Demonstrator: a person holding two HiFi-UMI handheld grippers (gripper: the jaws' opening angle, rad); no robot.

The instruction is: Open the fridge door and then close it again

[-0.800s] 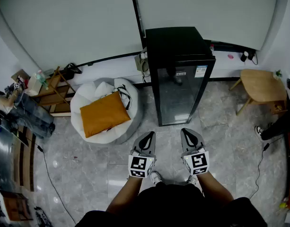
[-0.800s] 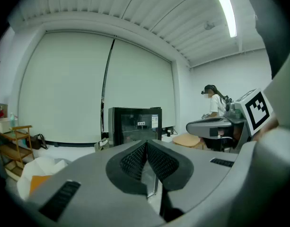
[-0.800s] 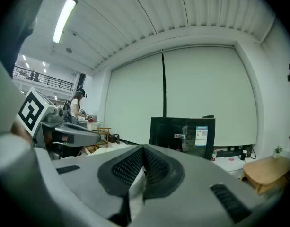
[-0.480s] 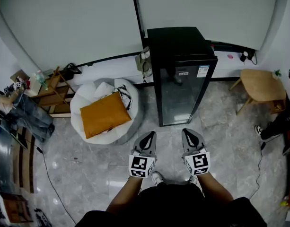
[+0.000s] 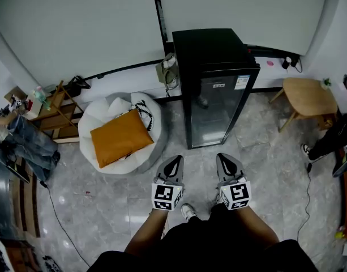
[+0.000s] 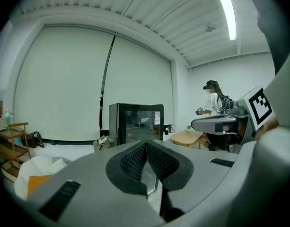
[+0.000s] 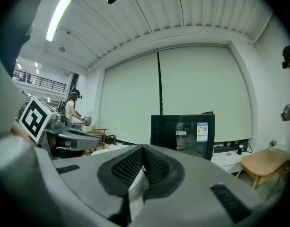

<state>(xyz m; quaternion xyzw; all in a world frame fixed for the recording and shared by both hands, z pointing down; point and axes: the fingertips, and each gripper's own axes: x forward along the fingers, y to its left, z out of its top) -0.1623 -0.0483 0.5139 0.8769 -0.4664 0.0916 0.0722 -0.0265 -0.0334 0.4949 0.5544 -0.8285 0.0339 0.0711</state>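
On the pale marble floor (image 5: 105, 208), at twelve o'clock from the person, stands the fridge (image 5: 215, 89), with its back against the white wall (image 5: 77, 27). It is a tall, narrow black cabinet with a dark glass door (image 5: 214, 115). The door is closed, and small stickers (image 5: 241, 83) sit near its top edge. I cannot find a handle in any view, and I cannot tell on which side the hinges are.

At ten o'clock from the grippers lies a white beanbag (image 5: 102, 115) with an orange cushion (image 5: 121, 136) on it, and at two o'clock stands a round wooden stool (image 5: 309, 95). The left gripper (image 5: 173, 162) and the right gripper (image 5: 226, 158) are held side by side, almost level, well apart from the fridge and pointing toward it. The fingers (image 6: 130, 162) of both are pressed together, with nothing between them.

By my judgement the task has not yet begun, and the approach must come first. Several things could go wrong from here. Because no handle shows, closed fingers may slide off the smooth door edge, or pull at the hinge side, so that the door does not move. A hard pull could rock such a narrow cabinet. The beanbag, at nine o'clock of the fridge, may block the door if it swings that way. Closing too fast could slam the glass.
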